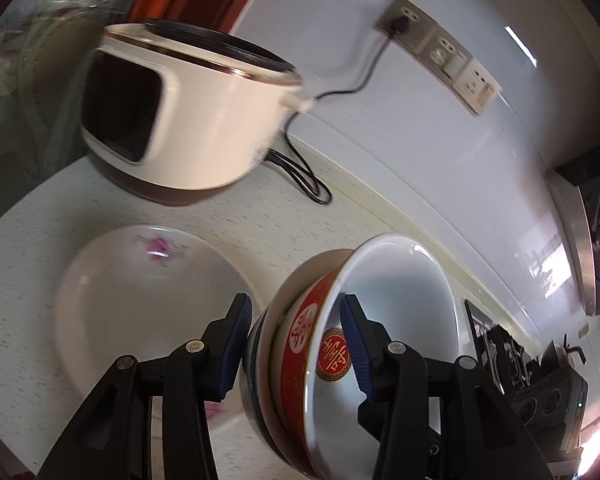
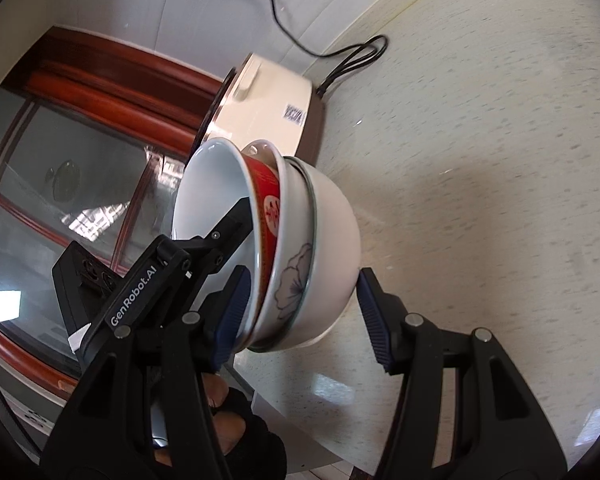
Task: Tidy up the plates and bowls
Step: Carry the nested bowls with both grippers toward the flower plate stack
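Note:
A nested stack of bowls is tilted on its side above the counter; the inner one is red outside with a red-gold emblem inside. My left gripper is shut on the stack's rim walls, one finger inside the inner bowl. In the right wrist view the same stack shows a white bowl outermost and a flower-painted bowl within. My right gripper is open around the stack's base, its pads close beside it. A white plate with a pink flower lies on the counter left of the stack.
A cream rice cooker stands at the counter's back, its black cord running to wall sockets. The speckled counter meets a white wall. A window with a red frame lies beyond the counter edge.

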Motion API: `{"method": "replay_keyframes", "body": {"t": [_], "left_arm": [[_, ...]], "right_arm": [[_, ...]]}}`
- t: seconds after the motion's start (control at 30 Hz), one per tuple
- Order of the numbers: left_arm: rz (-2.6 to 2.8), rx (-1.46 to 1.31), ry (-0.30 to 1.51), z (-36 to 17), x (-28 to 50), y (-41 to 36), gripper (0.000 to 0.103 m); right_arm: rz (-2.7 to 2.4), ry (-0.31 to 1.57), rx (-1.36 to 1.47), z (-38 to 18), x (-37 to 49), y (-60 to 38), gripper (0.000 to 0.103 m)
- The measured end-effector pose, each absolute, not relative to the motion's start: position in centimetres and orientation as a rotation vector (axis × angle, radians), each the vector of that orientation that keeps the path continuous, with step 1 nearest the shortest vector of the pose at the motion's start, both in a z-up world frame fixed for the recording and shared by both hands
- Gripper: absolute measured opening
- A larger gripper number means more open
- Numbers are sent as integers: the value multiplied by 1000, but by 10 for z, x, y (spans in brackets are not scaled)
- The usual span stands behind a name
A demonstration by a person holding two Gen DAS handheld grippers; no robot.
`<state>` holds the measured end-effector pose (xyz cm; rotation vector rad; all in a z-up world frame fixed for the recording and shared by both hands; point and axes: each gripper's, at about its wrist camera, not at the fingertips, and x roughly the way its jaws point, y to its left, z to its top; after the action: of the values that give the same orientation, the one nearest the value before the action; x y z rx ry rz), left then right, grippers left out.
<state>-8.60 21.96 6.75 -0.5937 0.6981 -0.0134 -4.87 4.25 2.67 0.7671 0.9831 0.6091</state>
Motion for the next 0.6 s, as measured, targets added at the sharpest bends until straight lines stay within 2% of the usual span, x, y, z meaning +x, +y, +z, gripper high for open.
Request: {"method": "replay_keyframes", "body": {"t": [0.6], "left_arm": [[96,-690,683,50,-99,311,51]], "right_arm": [[664,1050,633,20,-31,122,58]]}}
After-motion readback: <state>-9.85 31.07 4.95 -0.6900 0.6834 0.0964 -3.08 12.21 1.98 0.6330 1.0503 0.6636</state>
